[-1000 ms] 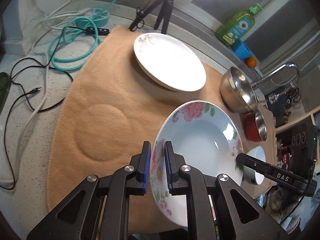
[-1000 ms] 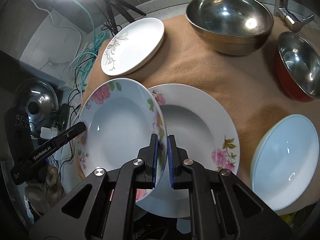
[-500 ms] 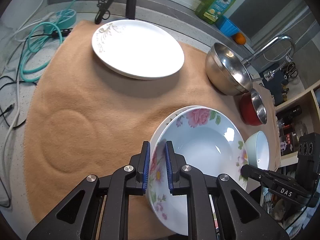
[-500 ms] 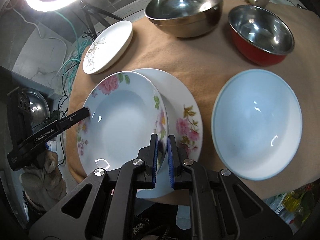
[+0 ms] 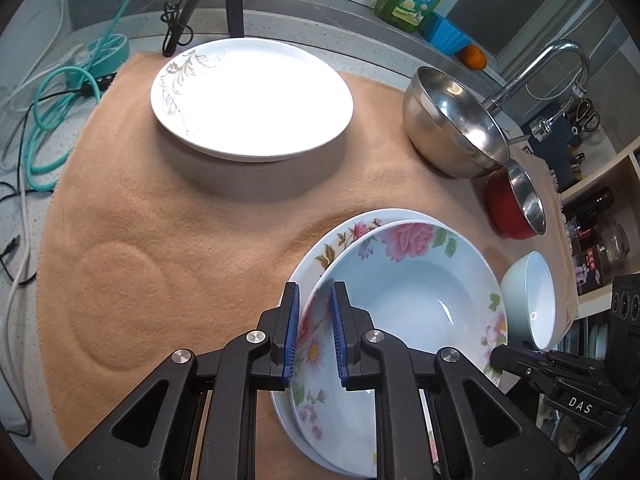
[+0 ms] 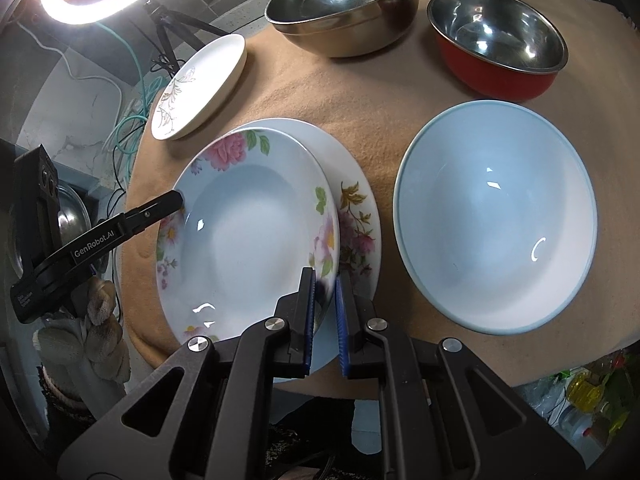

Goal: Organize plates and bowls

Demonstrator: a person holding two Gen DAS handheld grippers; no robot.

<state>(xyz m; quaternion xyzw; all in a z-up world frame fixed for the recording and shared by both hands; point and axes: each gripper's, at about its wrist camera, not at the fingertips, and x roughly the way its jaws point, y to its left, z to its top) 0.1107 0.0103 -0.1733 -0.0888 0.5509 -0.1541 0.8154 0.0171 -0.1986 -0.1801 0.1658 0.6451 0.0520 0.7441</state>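
A deep plate with pink flowers (image 5: 412, 292) (image 6: 248, 240) sits over a second floral plate (image 5: 340, 236) (image 6: 356, 208) on the tan mat (image 5: 180, 220), offset a little to one side. My left gripper (image 5: 315, 286) is shut on its near rim. My right gripper (image 6: 325, 274) is shut on the opposite rim. Each gripper's tip also shows in the other view: the left gripper (image 6: 176, 200) and the right gripper (image 5: 496, 354). Whether the upper plate rests fully on the lower one I cannot tell.
A white plate with a gold leaf pattern (image 5: 252, 96) (image 6: 200, 84) lies at the mat's far side. A steel bowl (image 6: 340, 4), a red bowl (image 6: 496, 40) and a pale blue bowl (image 6: 496, 220) stand to the right. Cables (image 5: 52, 120), a tripod and a faucet (image 5: 560, 60) border the mat.
Both grippers carried the flowered plate across the mat and slightly down. It now overlaps the second floral plate almost completely. The grips look unchanged.
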